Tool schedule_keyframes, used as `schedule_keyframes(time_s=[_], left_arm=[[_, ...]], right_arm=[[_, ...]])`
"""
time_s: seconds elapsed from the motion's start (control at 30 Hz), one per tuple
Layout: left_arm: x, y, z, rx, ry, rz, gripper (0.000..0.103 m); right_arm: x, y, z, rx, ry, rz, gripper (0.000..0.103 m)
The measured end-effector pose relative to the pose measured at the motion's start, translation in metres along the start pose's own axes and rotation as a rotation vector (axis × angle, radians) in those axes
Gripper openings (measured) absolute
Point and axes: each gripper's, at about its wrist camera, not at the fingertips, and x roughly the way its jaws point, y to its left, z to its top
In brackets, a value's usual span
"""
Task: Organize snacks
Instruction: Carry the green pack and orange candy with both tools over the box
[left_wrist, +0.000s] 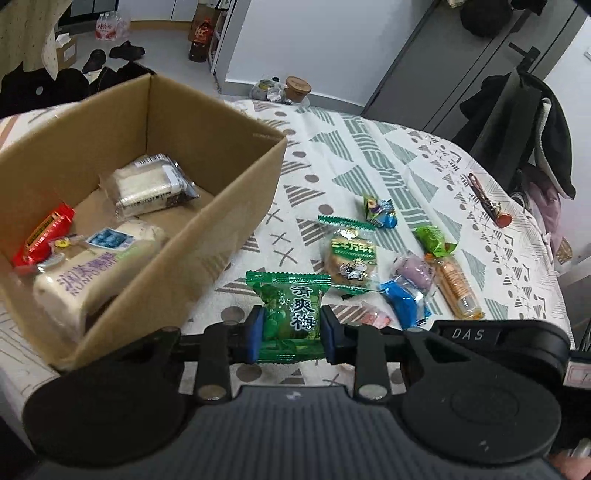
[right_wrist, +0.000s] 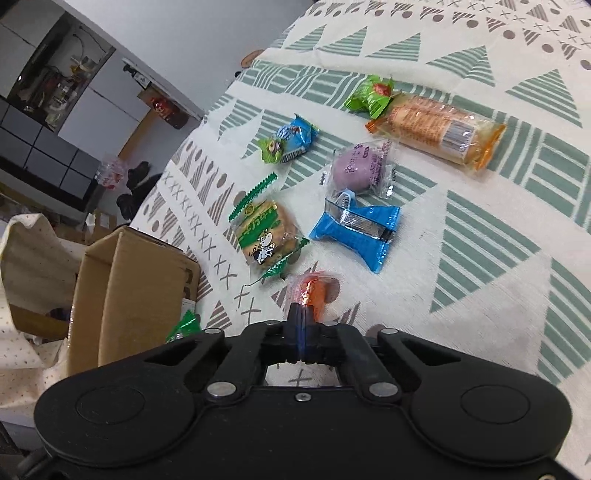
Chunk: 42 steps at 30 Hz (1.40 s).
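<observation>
The left gripper (left_wrist: 289, 325) is clamping a green plum packet (left_wrist: 288, 314) between its blue pads, holding it above the patterned tablecloth (left_wrist: 369, 155) just beside the cardboard box (left_wrist: 207, 236), which is already containing several wrapped snacks. The right gripper (right_wrist: 302, 317) is pinching the edge of a small orange candy wrapper (right_wrist: 312, 290) with its fingers pressed together. Other snacks, among them a biscuit packet (right_wrist: 266, 236) and a blue packet (right_wrist: 360, 229), are lying on the cloth nearby.

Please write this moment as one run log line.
left: holds green plum candy packet | right: pinches small orange-red wrapped candy | brown cardboard box: open
</observation>
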Motion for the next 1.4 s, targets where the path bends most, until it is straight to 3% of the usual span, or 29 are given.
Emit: schedule_keyframes(time_s=[0.23,0.3,0.33,0.37,0.8,0.83,0.87,0.9,1.17,1.4], left_arm=[[-0.021,0.004,0.001,0.006,-0.026,-0.01,0.031],[-0.025,0.007,0.001,0.006,-0.032,-0.012,0.031],[-0.026,0.008,0.001,0.006,-0.034,-0.011,0.031],[-0.025,0.01,0.001,0.004,-0.035,-0.012,0.031],[-0.007,0.017,0.007,-0.008,-0.011,-0.04,0.031],[-0.004,0.016,0.007,-0.006,-0.009,-0.042,0.031],[-0.002,0.016,0.007,-0.007,-0.006,-0.044,0.031],[0.002,0.016,0.008,-0.011,0.0,-0.045,0.031],[0.009,0.014,0.012,-0.019,0.023,-0.048,0.031],[-0.014,0.013,0.014,-0.011,-0.009,-0.077,0.031]], right_arm=[[-0.009,0.001,-0.008,0.0,-0.003,0.005,0.002],[-0.008,0.008,-0.009,-0.031,-0.012,0.007,0.018],[-0.009,0.013,-0.01,-0.063,-0.026,0.002,0.04],[-0.008,0.018,-0.011,-0.09,-0.046,-0.011,0.049],[0.027,0.026,-0.006,-0.133,-0.023,-0.068,0.047],[0.029,0.028,-0.005,-0.148,-0.017,-0.075,0.041],[0.031,0.028,-0.005,-0.164,-0.009,-0.092,0.024],[0.033,0.027,-0.003,-0.168,0.0,-0.104,0.02],[0.022,0.019,-0.002,-0.119,0.012,-0.064,0.016],[-0.007,0.026,-0.005,-0.102,-0.043,-0.007,0.016]])
